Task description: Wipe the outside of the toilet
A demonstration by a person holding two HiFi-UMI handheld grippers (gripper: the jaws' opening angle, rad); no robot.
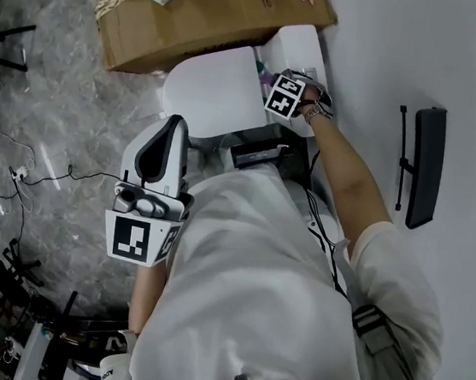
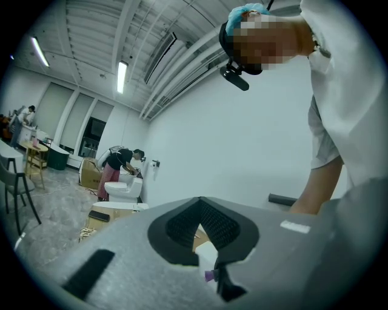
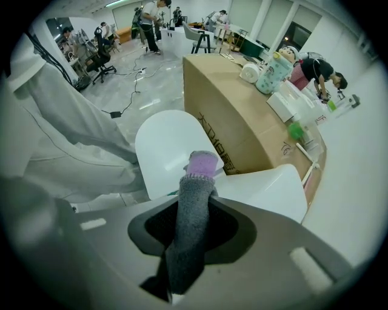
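The white toilet stands below me with its lid (image 1: 216,92) down and its tank (image 1: 297,44) against the wall. My right gripper (image 1: 269,78) hovers at the back of the lid by the tank, shut on a grey cloth with a purple end (image 3: 194,206). In the right gripper view the cloth's tip hangs over the lid (image 3: 160,145), next to the tank (image 3: 267,187). My left gripper (image 1: 172,129) is held up at the toilet's near left, apart from it. Its jaws are together with nothing between them (image 2: 203,245).
A cardboard box (image 1: 199,17) with cups and small items on top stands beside the toilet. A black bar fixture (image 1: 424,165) is mounted on the white wall at right. Cables (image 1: 42,174) lie on the grey marble floor at left. Other people work far off.
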